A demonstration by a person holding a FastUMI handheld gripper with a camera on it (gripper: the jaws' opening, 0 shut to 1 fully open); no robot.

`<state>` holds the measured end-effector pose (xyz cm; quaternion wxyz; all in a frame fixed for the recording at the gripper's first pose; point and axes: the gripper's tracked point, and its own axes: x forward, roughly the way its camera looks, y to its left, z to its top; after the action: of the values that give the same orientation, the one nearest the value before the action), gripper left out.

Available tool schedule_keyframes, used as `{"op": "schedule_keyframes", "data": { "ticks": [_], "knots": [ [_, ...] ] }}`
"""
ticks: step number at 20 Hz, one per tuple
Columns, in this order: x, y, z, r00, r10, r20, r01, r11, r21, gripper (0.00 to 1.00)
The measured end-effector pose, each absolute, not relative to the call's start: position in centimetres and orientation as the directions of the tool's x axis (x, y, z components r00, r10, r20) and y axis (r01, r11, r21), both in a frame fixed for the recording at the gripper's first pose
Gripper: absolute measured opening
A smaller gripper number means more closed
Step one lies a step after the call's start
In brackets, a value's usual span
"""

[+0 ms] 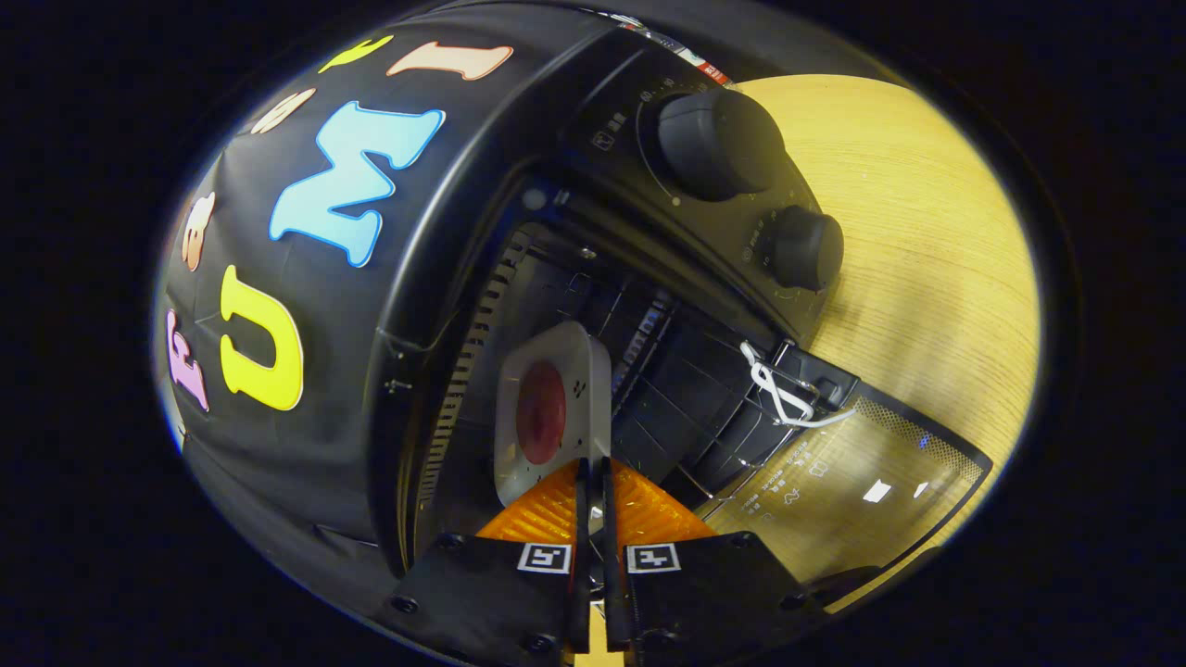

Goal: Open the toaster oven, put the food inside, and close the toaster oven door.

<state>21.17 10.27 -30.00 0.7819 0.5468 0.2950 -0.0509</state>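
Gripper view, rolled sideways: gripper [593,477] fingers nearly closed, pinching rim of white square plate [556,408] with red round food [541,412] on it. Plate sits inside open toaster oven [519,278] over wire rack [686,389]. Glass door [862,482] folded down onto wooden table [927,232], white cord [783,394] at hinge, two knobs [718,139] beyond.

Black two-finger tool [593,482] body, two square black-and-white markers [544,558] (one per side), dark screws [404,604], ribbed finger faces
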Motion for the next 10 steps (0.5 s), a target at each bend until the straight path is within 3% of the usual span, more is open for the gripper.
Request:
{"op": "schedule_keyframes", "data": {
  "ticks": [4, 6, 7, 10],
  "knots": [
    [19.9, 12.0, -28.9, 0.814, 0.304, -0.495, 0.369, 0.387, 0.845, 0.24],
    [18.9, 12.3, -28.0, 0.815, 0.318, -0.484, 0.351, 0.394, 0.850, 0.45],
    [18.3, 12.6, -27.6, 0.814, 0.325, -0.482, 0.344, 0.399, 0.850, 0.61],
    [16.0, 13.0, -26.4, 0.803, 0.354, -0.479, 0.318, 0.426, 0.847, 0.66]
  ]
}}
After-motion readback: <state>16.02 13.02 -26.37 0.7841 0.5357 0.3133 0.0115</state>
